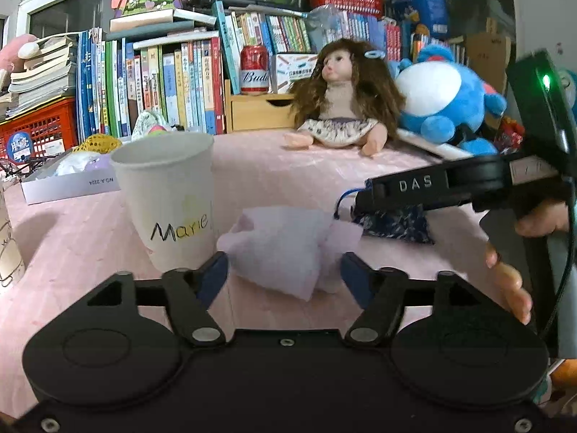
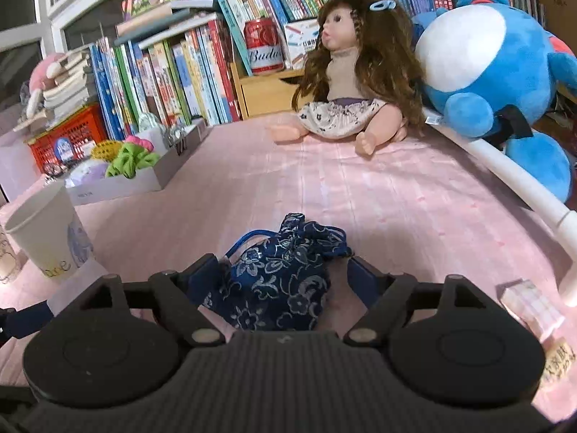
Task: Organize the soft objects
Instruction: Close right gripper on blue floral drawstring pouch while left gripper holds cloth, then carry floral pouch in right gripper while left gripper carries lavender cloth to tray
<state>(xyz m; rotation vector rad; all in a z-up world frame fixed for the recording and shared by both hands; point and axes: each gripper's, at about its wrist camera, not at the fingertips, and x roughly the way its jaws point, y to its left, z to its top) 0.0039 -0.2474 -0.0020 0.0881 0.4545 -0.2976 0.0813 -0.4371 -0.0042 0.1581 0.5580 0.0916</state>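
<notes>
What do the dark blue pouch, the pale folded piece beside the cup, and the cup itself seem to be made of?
Pouch: woven fabric, slightly shiny, with a lighter floral pattern and a blue drawstring cord; likely brocade or satin. Pale folded piece: soft, fuzzy, matte cloth or tissue; the look leaves it open. Cup: matte white paper, judging by its thin rolled rim and the marker-style "Marie" lettering.

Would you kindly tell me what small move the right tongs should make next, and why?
Probably close the right tongs on the blue floral pouch. It lies on the pink cloth between the open fingers, which do not press it yet, so closing should secure it for lifting.
</notes>
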